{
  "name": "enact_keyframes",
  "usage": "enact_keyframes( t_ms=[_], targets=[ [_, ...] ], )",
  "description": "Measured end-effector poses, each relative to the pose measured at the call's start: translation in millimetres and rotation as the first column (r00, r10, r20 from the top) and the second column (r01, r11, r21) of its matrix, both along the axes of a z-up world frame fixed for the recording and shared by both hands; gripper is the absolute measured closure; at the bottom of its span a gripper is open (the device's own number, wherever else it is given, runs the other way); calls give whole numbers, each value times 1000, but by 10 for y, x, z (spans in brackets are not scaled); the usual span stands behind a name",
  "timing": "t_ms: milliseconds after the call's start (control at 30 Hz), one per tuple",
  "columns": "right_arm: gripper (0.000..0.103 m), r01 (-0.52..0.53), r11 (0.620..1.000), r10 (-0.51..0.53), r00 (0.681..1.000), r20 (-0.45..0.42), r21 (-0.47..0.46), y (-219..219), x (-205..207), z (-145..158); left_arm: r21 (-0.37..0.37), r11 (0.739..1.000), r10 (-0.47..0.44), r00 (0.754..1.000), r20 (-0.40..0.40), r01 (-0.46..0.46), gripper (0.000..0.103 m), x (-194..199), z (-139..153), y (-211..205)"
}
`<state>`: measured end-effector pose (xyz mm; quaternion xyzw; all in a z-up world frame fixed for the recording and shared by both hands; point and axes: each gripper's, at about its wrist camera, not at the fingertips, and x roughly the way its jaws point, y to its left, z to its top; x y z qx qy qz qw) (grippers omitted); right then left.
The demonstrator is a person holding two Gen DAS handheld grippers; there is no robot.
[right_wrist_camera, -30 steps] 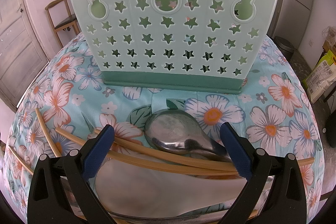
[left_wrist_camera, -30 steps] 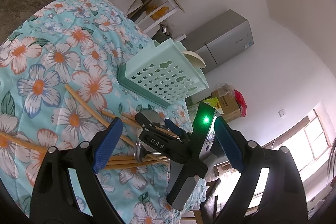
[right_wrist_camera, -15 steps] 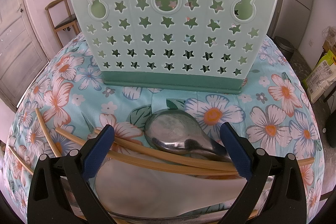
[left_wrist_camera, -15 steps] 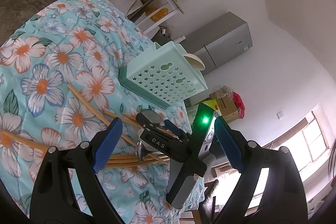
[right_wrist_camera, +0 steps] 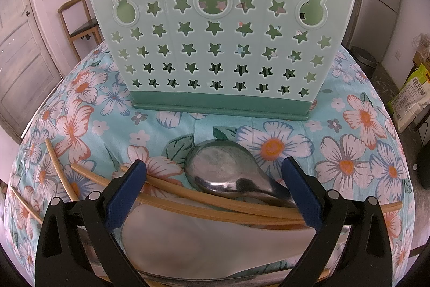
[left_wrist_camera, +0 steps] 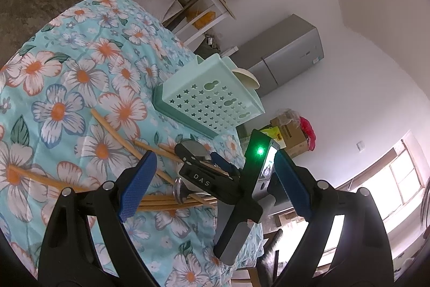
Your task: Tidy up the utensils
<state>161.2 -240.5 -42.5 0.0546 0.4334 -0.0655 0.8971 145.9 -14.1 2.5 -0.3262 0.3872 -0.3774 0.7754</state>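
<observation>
your right gripper (right_wrist_camera: 212, 194) covers the metal spoon (right_wrist_camera: 228, 176) handle – end hidden. white spoon (right_wrist_camera: 204, 238) cut off at the bottom edge. holder (right_wrist_camera: 220, 45) contents – only bits through star holes, can't tell.

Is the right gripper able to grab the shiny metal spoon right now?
Probably yes. The right gripper is open, and the metal spoon lies between its jaws with nothing on top. Bamboo chopsticks lie close beside its handle and might get pinched too.
</observation>
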Motion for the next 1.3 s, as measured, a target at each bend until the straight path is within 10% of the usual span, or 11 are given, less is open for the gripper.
enact_keyframes(
  t_ms=[1000,1133,1300],
  targets=[
    [6,-86,993,89,995,-38,78,-186,6,31,103,994,45,999,12,-46,18,-208,20,92],
    [6,-69,989,64,997,39,130,-329,-150,160,124,990,64,998,-9,-62,18,-174,-72,81],
    [6,-176,983,184,950,254,-54,-87,-582,570,154,983,108,994,-8,-105,18,-156,-132,155]
  ],
)
